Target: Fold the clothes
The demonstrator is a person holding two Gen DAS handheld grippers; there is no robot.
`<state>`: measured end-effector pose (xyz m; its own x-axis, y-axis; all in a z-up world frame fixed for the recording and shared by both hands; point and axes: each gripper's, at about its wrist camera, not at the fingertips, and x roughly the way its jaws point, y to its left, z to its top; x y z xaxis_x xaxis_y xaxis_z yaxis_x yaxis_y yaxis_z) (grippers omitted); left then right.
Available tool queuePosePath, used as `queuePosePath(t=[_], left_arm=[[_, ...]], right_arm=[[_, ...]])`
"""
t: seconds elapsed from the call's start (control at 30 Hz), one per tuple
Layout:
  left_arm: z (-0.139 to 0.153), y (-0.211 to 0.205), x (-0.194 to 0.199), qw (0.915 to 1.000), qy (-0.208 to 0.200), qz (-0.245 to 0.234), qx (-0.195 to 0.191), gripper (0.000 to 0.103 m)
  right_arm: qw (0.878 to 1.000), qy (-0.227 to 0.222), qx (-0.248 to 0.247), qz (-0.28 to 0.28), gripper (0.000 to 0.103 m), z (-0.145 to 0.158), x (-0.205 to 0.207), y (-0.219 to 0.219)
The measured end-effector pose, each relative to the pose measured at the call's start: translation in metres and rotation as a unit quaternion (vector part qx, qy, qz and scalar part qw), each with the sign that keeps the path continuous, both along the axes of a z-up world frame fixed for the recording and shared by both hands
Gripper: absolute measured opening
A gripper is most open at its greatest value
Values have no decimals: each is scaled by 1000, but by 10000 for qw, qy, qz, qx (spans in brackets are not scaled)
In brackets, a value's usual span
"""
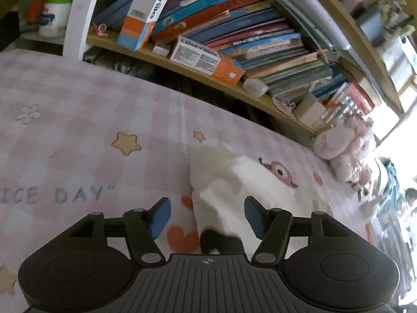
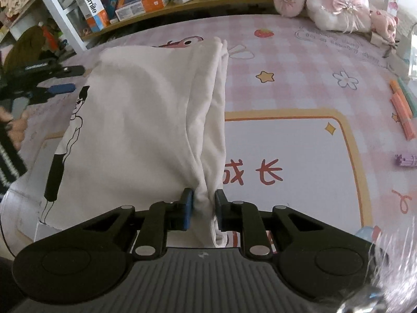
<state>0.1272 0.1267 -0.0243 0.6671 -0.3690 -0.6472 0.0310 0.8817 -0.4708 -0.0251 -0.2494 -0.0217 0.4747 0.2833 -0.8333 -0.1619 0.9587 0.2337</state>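
A white T-shirt [image 2: 135, 130] with a black line-drawn figure lies partly folded on the pink checked mat [image 2: 299, 83]. My right gripper [image 2: 203, 207] is shut on the bunched near edge of the shirt, where several layers gather. My left gripper [image 1: 207, 217] is open, its blue pads wide apart, above the shirt's far end [image 1: 250, 182]; nothing is between its pads. The left gripper also shows in the right wrist view [image 2: 52, 82], at the shirt's left side.
A low wooden shelf [image 1: 198, 73] packed with books and boxes runs along the mat's far edge. Pink and white plush toys [image 2: 336, 2] sit at the back right. Orange markers [image 2: 402, 112] and a purple block [image 2: 406, 160] lie on the mat's right side.
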Motion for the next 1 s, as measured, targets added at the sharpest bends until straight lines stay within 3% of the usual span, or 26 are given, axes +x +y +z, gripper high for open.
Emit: queuePosePath(t=[0.13, 0.27, 0.33, 0.37, 0.43, 0.47, 0.53, 0.63, 0.77, 0.87, 1.0], left_arm=[[-11, 3, 30, 9991, 145, 120, -374, 60], [-23, 2, 50, 9966, 353, 303, -682, 50], [-25, 0, 52, 9962, 357, 365, -710, 33], [-26, -1, 53, 9959, 359, 395, -724, 15], [-7, -23, 42, 9996, -264, 26, 118, 11], [3, -34, 32, 9962, -712, -178, 472, 10], [20, -48, 10, 9841, -1534, -471, 763, 10], [1, -39, 31, 9906, -1023, -326, 850, 13], [-24, -27, 60, 9947, -334, -129, 962, 31], [-14, -23, 66, 9912, -321, 29, 1285, 53], [9, -5, 53, 9898, -571, 416, 1238, 52]], right_arm=[[9999, 70, 88, -79, 18, 0, 2, -2], [9999, 96, 52, -76, 18, 1, 2, 0], [9999, 110, 62, -88, 18, 1, 3, -1], [9999, 116, 73, -98, 18, 1, 3, -1], [9998, 115, 91, -120, 18, 1, 3, -1], [9998, 115, 99, -131, 18, 0, 2, -1], [9998, 111, 107, -149, 18, 1, 2, -1], [9997, 111, 115, -181, 18, 1, 2, -1], [9998, 121, 110, -151, 18, 1, 2, -1], [9998, 128, 105, -119, 18, 1, 3, -2], [9998, 139, 99, -77, 19, 1, 3, -3]])
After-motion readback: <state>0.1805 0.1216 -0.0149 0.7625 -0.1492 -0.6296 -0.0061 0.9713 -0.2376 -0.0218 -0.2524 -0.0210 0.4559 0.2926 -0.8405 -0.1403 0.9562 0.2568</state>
